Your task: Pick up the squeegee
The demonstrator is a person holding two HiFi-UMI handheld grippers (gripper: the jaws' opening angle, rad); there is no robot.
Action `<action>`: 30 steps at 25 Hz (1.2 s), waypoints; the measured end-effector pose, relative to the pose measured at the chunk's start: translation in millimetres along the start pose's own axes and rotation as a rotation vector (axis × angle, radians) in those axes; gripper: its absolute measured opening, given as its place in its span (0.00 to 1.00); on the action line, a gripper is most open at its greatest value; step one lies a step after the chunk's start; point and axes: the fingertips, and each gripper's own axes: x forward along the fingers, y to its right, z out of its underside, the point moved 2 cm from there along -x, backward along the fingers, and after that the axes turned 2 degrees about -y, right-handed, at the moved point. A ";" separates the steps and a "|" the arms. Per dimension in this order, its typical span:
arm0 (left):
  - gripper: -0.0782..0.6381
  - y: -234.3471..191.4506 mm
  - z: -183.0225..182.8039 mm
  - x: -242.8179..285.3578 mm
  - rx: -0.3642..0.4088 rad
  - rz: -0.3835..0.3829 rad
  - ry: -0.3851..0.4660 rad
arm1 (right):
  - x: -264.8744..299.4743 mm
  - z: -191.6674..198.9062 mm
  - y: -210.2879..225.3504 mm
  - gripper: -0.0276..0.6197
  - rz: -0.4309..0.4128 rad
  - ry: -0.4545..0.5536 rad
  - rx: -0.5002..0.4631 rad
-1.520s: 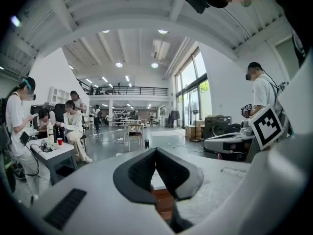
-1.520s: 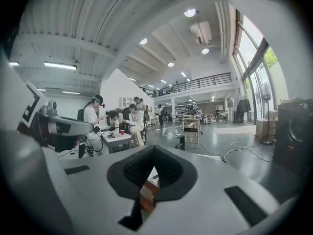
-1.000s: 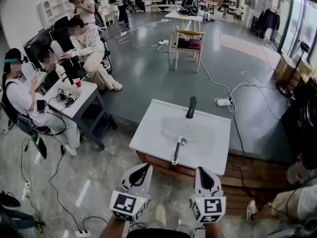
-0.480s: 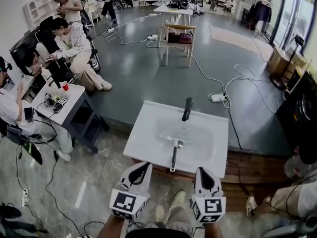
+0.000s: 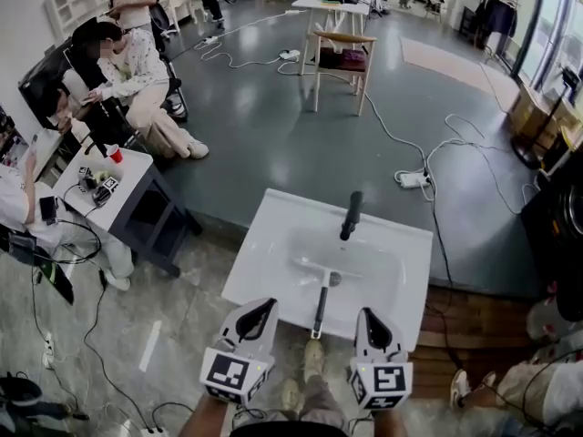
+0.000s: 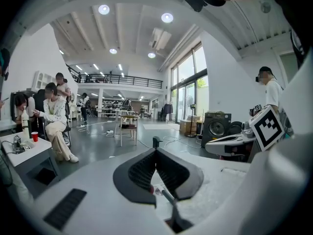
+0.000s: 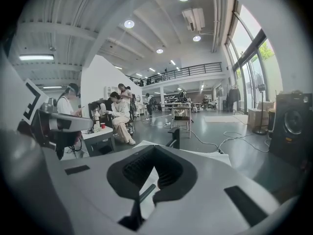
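The squeegee (image 5: 320, 303) lies in the white sink (image 5: 264, 244), pale blade across the basin, dark handle reaching the front rim. A black faucet (image 5: 351, 215) stands behind it. My left gripper (image 5: 266, 304) and right gripper (image 5: 368, 313) hover at the sink's front edge, either side of the handle, both shut and empty. In the left gripper view the shut left gripper (image 6: 155, 151) frames the squeegee handle (image 6: 166, 196) below. In the right gripper view the handle (image 7: 146, 190) shows under the shut right gripper (image 7: 154, 148).
Several people sit at the left round a small grey table (image 5: 137, 185) holding a red cup (image 5: 116, 154). Cables and a power strip (image 5: 412, 179) trail over the floor behind the sink. A wooden chair (image 5: 342, 62) stands farther back. A dark speaker (image 5: 557, 226) is at the right.
The sink has come nearer and both grippers have advanced to its front edge, now flanking the squeegee handle. Both stay shut.
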 end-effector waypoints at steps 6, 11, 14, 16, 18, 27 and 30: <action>0.11 -12.3 17.8 49.9 -0.049 0.004 -0.102 | 55.9 12.3 15.0 0.04 -0.030 -0.074 0.033; 0.11 -28.3 32.1 82.8 -0.077 -0.004 -0.127 | 95.3 27.2 18.6 0.04 -0.061 -0.131 0.046; 0.11 -35.0 43.4 97.9 -0.096 -0.010 -0.154 | 114.7 38.6 22.3 0.04 -0.078 -0.164 0.056; 0.11 -41.4 48.5 108.2 -0.079 -0.017 -0.142 | 127.1 44.9 24.2 0.04 -0.089 -0.187 0.061; 0.11 -46.2 56.3 115.9 -0.082 -0.023 -0.154 | 137.8 51.5 25.3 0.04 -0.096 -0.207 0.063; 0.11 -60.3 92.6 131.6 -0.156 -0.040 -0.251 | 175.0 88.8 25.1 0.04 -0.132 -0.303 0.077; 0.11 -64.3 97.0 136.9 -0.158 -0.047 -0.250 | 185.3 104.2 26.1 0.04 -0.134 -0.368 0.095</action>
